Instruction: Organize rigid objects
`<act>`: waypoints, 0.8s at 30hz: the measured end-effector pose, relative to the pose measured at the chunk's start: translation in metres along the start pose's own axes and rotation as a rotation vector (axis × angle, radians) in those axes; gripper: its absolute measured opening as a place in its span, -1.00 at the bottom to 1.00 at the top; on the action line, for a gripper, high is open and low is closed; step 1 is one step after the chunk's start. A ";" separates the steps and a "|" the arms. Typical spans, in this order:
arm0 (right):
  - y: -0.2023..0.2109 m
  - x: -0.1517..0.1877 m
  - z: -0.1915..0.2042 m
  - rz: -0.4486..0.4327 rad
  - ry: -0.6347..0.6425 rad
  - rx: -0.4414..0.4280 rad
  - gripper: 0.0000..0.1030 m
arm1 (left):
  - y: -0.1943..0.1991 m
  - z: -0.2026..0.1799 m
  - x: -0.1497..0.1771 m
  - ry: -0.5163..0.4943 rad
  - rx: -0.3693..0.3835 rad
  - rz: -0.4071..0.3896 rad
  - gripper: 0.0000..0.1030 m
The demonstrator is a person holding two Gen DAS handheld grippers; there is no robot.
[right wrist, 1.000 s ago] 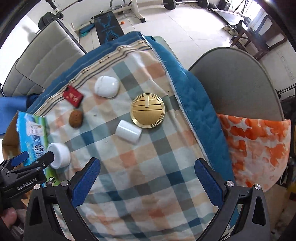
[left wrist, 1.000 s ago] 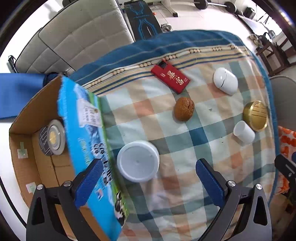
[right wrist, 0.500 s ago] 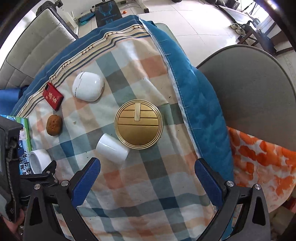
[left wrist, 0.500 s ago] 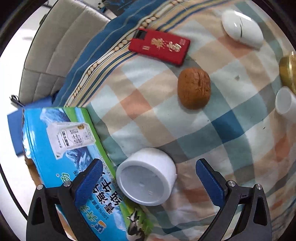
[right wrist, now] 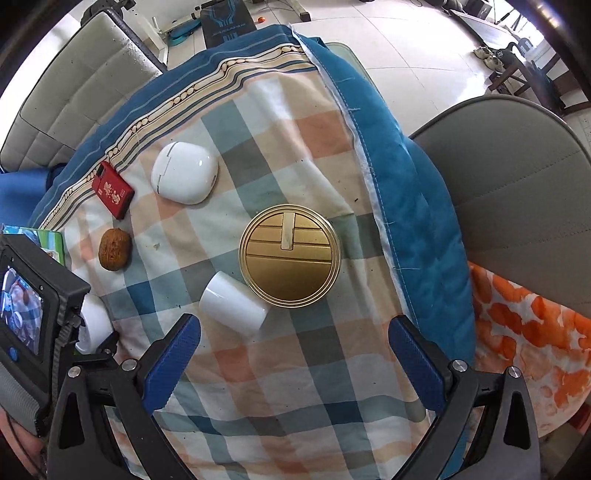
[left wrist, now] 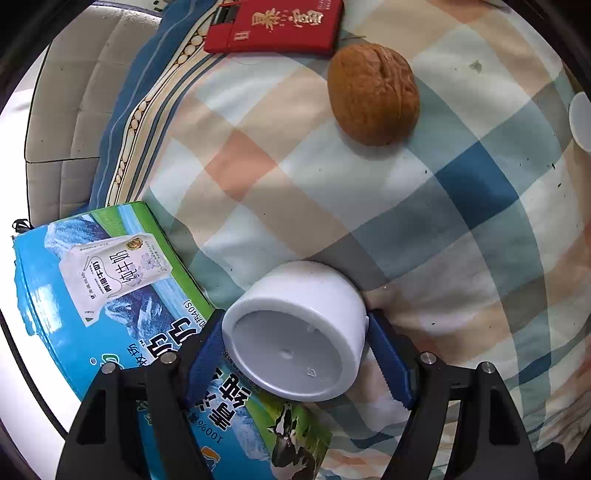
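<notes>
**Left gripper closed on the white cup, right gripper wide open**

The left gripper (left wrist: pixel 295 354) has its two blue jaws pressed on both sides of a white cup (left wrist: pixel 295 332), so it grips the cup. The cup lies on its side on the checkered cloth (left wrist: pixel 369 206), and its flat bottom faces the camera. The cup is plain, smooth and round, with a small mark near the edge of the bottom. It touches the edge of the milk carton box (left wrist: pixel 110 295), a blue and green box with a printed picture of a milk pack.

Beyond the cup lies a walnut (left wrist: pixel 373 94), and behind it, very near, a red case (left wrist: pixel 273 24) with gold characters.

The right gripper (right wrist: pixel 295 358) hangs above the cloth with the jaws far apart, and nothing is between them. Just ahead of it, a second white cup (right wrist: pixel 232 306) lies on its side, beside a round gold tin lid (right wrist: pixel 290 254). Farther away sits a white earbud case (right wrist: pixel 184 177).
</notes>
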State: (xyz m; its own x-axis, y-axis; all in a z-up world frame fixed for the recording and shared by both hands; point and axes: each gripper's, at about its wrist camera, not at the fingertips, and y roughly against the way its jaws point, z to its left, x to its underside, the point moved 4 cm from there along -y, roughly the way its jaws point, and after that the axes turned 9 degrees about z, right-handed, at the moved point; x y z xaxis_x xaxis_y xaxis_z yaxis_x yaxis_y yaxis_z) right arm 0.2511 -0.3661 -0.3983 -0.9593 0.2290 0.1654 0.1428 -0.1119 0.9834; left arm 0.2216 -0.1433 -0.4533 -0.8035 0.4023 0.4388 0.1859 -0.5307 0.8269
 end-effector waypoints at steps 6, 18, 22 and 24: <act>0.007 -0.001 -0.003 -0.008 -0.006 -0.005 1.00 | 0.009 0.016 0.000 0.096 0.131 -0.048 0.44; -0.001 -0.026 -0.027 -0.022 -0.122 -0.067 1.00 | 0.040 0.032 -0.019 0.368 0.568 -0.148 0.39; -0.018 -0.036 -0.020 0.025 -0.132 -0.084 1.00 | 0.033 0.041 -0.025 0.409 0.616 -0.125 0.39; -0.029 -0.040 -0.017 0.054 -0.133 -0.082 0.93 | 0.020 0.044 -0.035 0.411 0.631 -0.100 0.39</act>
State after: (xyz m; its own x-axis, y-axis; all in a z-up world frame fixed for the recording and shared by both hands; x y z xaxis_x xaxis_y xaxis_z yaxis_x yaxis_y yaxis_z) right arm 0.2814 -0.3881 -0.4344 -0.9093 0.3459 0.2312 0.1674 -0.2044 0.9645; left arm 0.2781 -0.1352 -0.4365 -0.9566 0.0504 0.2870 0.2900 0.0706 0.9544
